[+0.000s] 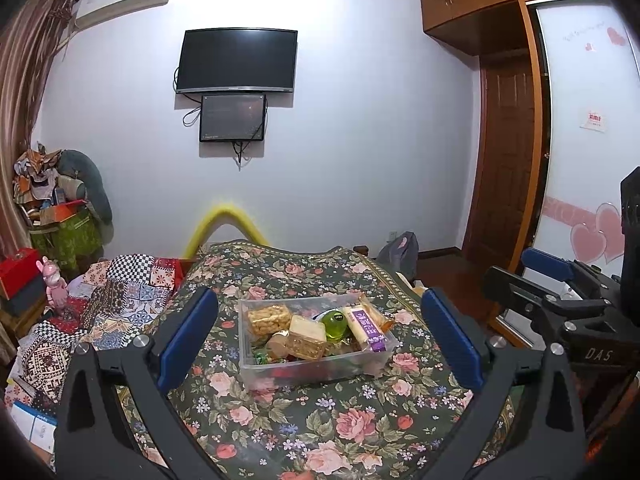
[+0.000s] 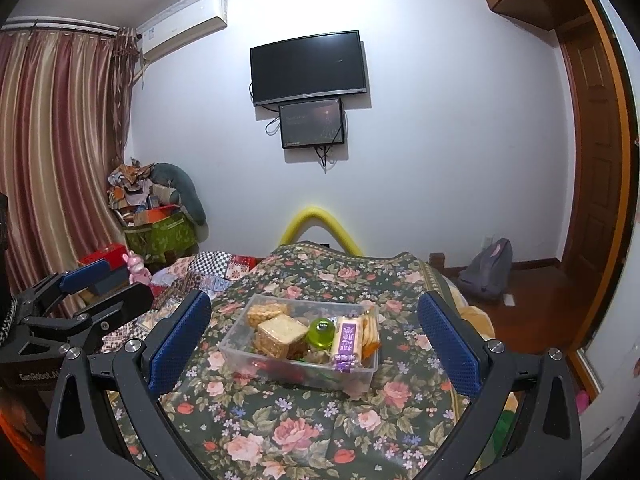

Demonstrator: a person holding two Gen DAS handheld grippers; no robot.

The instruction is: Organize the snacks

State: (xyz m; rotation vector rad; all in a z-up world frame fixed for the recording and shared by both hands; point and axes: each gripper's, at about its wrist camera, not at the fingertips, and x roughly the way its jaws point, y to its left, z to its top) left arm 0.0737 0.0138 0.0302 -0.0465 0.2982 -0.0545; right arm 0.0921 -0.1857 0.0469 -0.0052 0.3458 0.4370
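Since every snack in sight already sits inside the clear plastic bin (image 1: 256, 364) on the floral cloth (image 1: 320, 420), judged near the end of the job or at its very start; cannot tell which from this alone. No loose snack seen on the cloth around the bin in either wrist view.

Left gripper (image 1: 320, 336): jaws wide apart, holding nothing, hovering near the bin's near side, blue pads flanking it in the view. Right gripper (image 2: 314, 336): likewise spread wide and empty, framing the same bin from slightly further right. Neither touching the bin.

Inside the bin, from left to right: a golden wrapped puffed-grain block (image 1: 269, 319) at the far left corner, a pale square cracker pack (image 1: 307, 337) just beside it and nearer, a green round jelly cup (image 1: 335, 323) in the middle, then a long purple-and-cream bar (image 1: 366, 328) leaning on the right wall, with a sleeve of round crackers (image 2: 370, 326) behind it. Small wrapped sweets, red and green, lying underneath on the bottom; too jumbled to count.

Probably left, if anything: tidying the pile so items lie flat, since the bar and cracker pack sit tilted on top of the heap.
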